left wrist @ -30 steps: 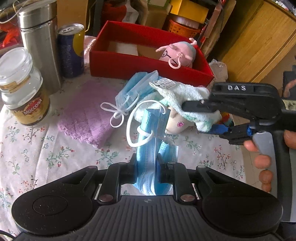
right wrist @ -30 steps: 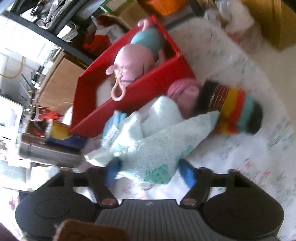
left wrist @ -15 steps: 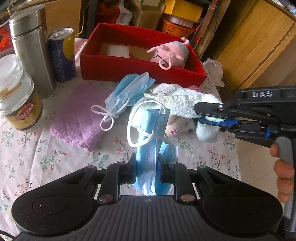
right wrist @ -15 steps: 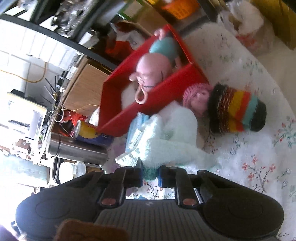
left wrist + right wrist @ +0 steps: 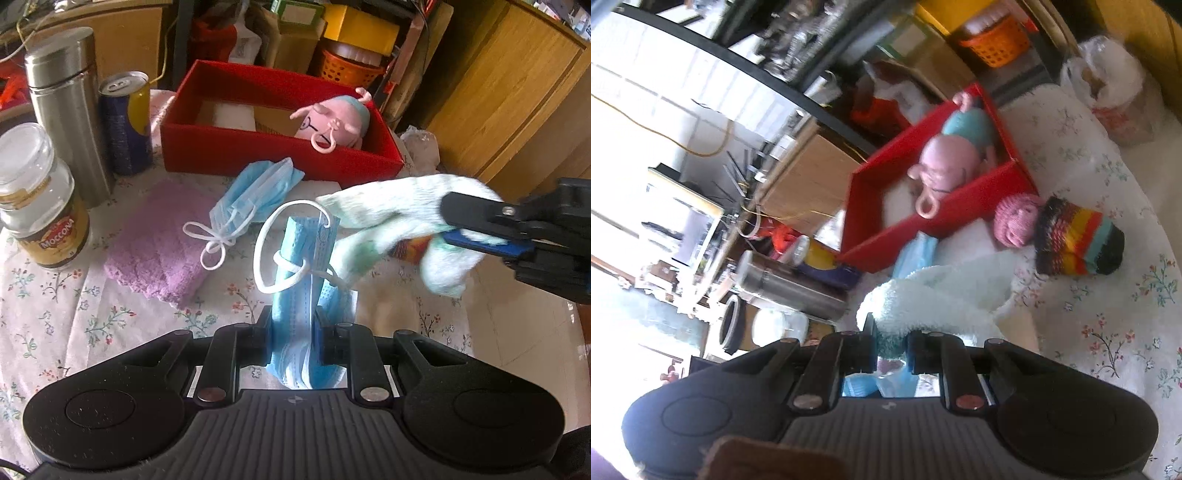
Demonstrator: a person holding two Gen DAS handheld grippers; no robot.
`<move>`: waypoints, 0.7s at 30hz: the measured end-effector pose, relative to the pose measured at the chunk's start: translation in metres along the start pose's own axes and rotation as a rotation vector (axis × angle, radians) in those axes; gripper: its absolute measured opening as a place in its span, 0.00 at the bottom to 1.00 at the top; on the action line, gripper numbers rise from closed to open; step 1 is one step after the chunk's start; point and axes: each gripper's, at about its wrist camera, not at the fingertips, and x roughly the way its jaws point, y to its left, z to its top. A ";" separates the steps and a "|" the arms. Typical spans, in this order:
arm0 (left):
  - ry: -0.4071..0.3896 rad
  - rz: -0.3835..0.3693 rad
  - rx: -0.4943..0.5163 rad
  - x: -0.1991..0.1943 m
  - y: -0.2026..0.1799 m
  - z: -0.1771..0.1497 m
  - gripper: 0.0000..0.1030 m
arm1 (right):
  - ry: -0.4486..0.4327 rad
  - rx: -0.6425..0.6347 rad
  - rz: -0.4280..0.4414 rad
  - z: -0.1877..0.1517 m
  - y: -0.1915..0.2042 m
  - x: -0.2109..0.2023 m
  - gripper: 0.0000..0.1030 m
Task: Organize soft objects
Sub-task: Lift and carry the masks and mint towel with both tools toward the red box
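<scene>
My left gripper [image 5: 294, 325] is shut on a rolled blue face mask [image 5: 306, 266] with white ear loops, held above the floral tablecloth. To its right my right gripper [image 5: 476, 227] is shut on a fluffy pale green towel [image 5: 384, 206], lifted off the table and drooping left. In the right wrist view the same gripper [image 5: 892, 347] pinches the towel [image 5: 934, 299]. A red box [image 5: 280, 162] at the back holds a pink plush toy [image 5: 332, 118]. A second blue mask [image 5: 255, 192] and a purple cloth [image 5: 162, 236] lie in front of the box. A knitted doll [image 5: 1067, 236] lies near the box corner.
At the left stand a steel flask [image 5: 66, 107], a drink can [image 5: 127, 122] and a glass coffee jar [image 5: 37, 195]. The table edge [image 5: 458, 306] drops off on the right, with a wooden cabinet [image 5: 509, 96] and an orange basket [image 5: 347, 66] beyond.
My right gripper closed on the pale green towel and lifted it up off the table, uncovering the knitted doll. My left gripper kept the blue mask nearly still.
</scene>
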 end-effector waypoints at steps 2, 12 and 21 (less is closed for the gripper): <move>-0.013 -0.001 -0.006 -0.004 0.001 0.001 0.19 | -0.017 -0.005 0.008 -0.001 0.003 -0.007 0.00; -0.066 0.032 0.006 -0.019 -0.002 0.001 0.19 | -0.077 -0.114 -0.037 -0.019 0.018 -0.034 0.00; -0.112 0.059 0.008 -0.035 -0.002 -0.006 0.19 | -0.095 -0.174 -0.057 -0.039 0.022 -0.049 0.00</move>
